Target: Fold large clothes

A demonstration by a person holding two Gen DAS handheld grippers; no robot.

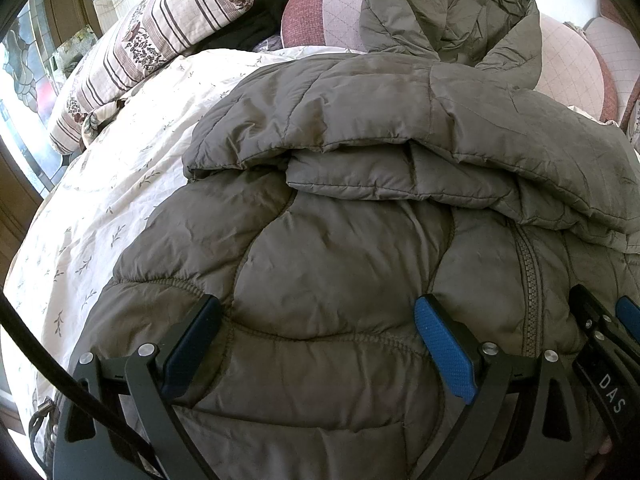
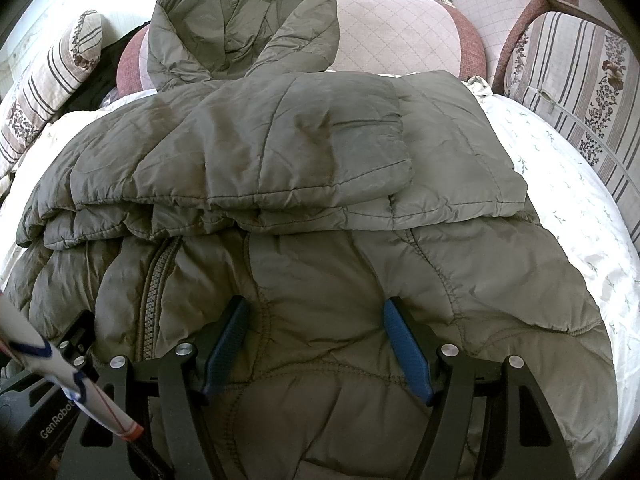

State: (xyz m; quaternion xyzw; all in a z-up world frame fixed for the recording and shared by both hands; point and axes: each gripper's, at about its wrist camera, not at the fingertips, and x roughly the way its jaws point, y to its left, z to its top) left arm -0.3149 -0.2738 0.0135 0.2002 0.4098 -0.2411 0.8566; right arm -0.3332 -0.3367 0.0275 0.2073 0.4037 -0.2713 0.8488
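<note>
An olive-brown quilted hooded jacket (image 1: pixel 340 248) lies on the bed, zipper (image 1: pixel 532 280) up, sleeves folded across its chest (image 1: pixel 400 128), hood (image 1: pixel 448 8) against the headboard. My left gripper (image 1: pixel 320 312) is open, jaws wide, fingers resting on the jacket's lower left part near the hem. My right gripper (image 2: pixel 316 312) is open too, resting on the lower right part of the jacket (image 2: pixel 320 248). It shows at the right edge of the left wrist view (image 1: pixel 600 320). The hood (image 2: pixel 240 20) and zipper (image 2: pixel 154 300) also show in the right wrist view.
The white floral bedspread (image 1: pixel 112 200) shows around the jacket on both sides (image 2: pixel 560 200). Striped floral pillows lie at the left (image 1: pixel 160 40) and right (image 2: pixel 580 92). A pink padded headboard (image 2: pixel 400 32) stands behind. A black cable (image 1: pixel 60 380) crosses the left view.
</note>
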